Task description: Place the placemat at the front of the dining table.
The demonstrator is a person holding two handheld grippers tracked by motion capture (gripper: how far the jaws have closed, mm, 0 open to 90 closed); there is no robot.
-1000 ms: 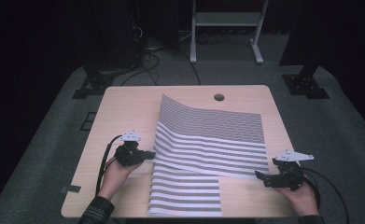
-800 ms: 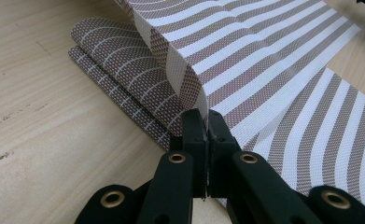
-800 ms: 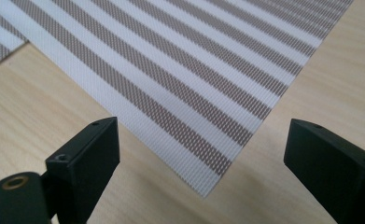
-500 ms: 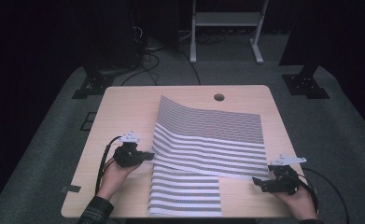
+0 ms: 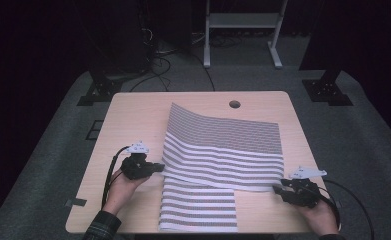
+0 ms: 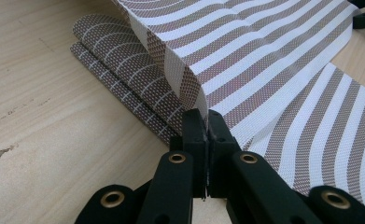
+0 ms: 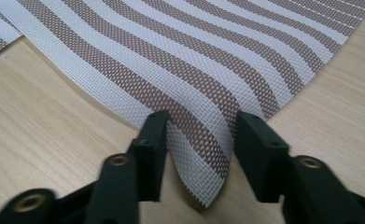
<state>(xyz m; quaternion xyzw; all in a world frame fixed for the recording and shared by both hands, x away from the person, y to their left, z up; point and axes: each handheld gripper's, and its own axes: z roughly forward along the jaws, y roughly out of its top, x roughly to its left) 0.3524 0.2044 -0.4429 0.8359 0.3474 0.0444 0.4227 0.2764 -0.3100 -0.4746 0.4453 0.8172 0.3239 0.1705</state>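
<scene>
The high view looked down from the table's near edge; both tool views sat close, sharing the striped mat.

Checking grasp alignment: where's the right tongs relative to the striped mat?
High view: the right tongs sit at the near right of the light wooden table, at the near right corner of the brown-and-white striped woven mat, jaws closing around it.

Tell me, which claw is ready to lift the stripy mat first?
The left claw: it is already shut on the brown-and-white striped woven mat. The right claw has just been closing around its corner without pinching it yet.
</scene>
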